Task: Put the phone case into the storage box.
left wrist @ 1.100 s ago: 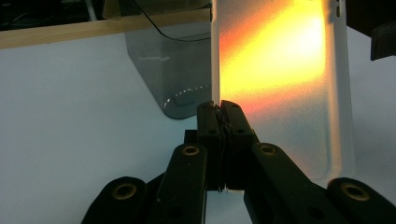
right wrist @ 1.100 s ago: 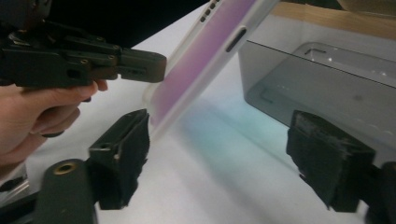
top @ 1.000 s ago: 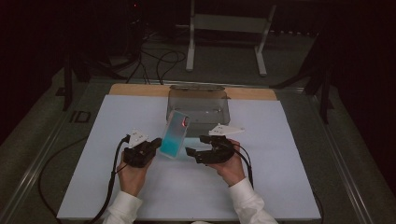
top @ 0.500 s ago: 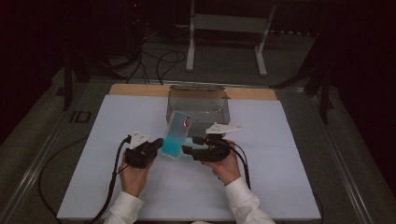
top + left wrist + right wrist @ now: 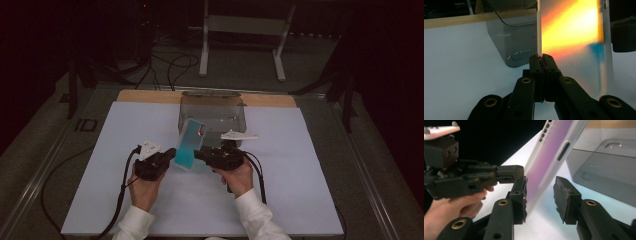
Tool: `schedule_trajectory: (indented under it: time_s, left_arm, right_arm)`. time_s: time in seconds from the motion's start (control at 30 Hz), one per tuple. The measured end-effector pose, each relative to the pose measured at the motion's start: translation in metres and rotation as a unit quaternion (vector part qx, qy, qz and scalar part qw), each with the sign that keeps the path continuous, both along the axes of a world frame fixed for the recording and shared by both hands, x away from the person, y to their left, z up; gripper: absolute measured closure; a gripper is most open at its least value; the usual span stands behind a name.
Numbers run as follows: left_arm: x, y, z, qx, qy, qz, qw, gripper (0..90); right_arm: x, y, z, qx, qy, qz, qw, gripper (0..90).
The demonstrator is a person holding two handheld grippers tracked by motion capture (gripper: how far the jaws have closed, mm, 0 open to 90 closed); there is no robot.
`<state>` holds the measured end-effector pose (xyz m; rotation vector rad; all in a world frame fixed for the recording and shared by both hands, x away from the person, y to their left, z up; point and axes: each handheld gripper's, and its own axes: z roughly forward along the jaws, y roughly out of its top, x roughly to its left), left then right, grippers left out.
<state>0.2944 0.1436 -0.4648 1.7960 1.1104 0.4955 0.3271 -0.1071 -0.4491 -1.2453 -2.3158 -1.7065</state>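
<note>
In front of the grey bin [image 5: 212, 111], we clamp the phone case [image 5: 188, 144] upright in the left gripper [image 5: 169, 155] while the right gripper [image 5: 539, 192], jaws just closing around its other edge without yet pinching, prepares a two-handed hold.

Phone case [image 5: 188, 145]: tilted, up off the table [image 5: 300, 200], between the two grippers.
Left gripper [image 5: 167, 156]: left of the case, at its lower edge.
Right gripper [image 5: 200, 155]: right of the case, one finger [image 5: 520, 195] touching it, the other just beside.
Bin [image 5: 212, 111]: on the table, behind the case.
Wooden board [image 5: 150, 96]: at the far table edge, behind the bin.
</note>
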Motion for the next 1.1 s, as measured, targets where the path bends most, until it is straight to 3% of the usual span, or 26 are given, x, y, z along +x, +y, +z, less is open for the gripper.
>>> schedule_trajectory:
  time_s: [0.1, 0.2, 0.37, 0.67, 1.1]
  left_arm:
    - [0.0, 0.0, 0.0, -0.002, 0.0, 0.001, 1.0, 88.8]
    - [-0.001, -0.001, 0.0, -0.005, 0.001, 0.0, 1.0, 88.8]
    - [-0.002, -0.002, 0.0, -0.009, 0.003, 0.003, 0.9999, 88.8]
    - [-0.003, -0.007, -0.004, -0.022, 0.013, 0.01, 0.9996, 88.7]
    - [-0.005, -0.015, -0.007, -0.03, 0.03, 0.024, 0.9988, 88.6]
  right_arm:
    - [0.0, 0.002, 0.001, 0.015, 0.017, -0.008, 0.9997, 67.6]
    - [0.0, 0.005, 0.002, 0.011, 0.036, -0.018, 0.9991, 71.8]
    - [0.001, 0.008, 0.001, 0.024, 0.053, -0.021, 0.9981, 76.6]
    - [0.0, 0.009, 0.003, 0.019, 0.041, -0.047, 0.9979, 79.9]
    - [0.003, 0.008, 0.002, 0.003, 0.05, -0.067, 0.9965, 80.6]
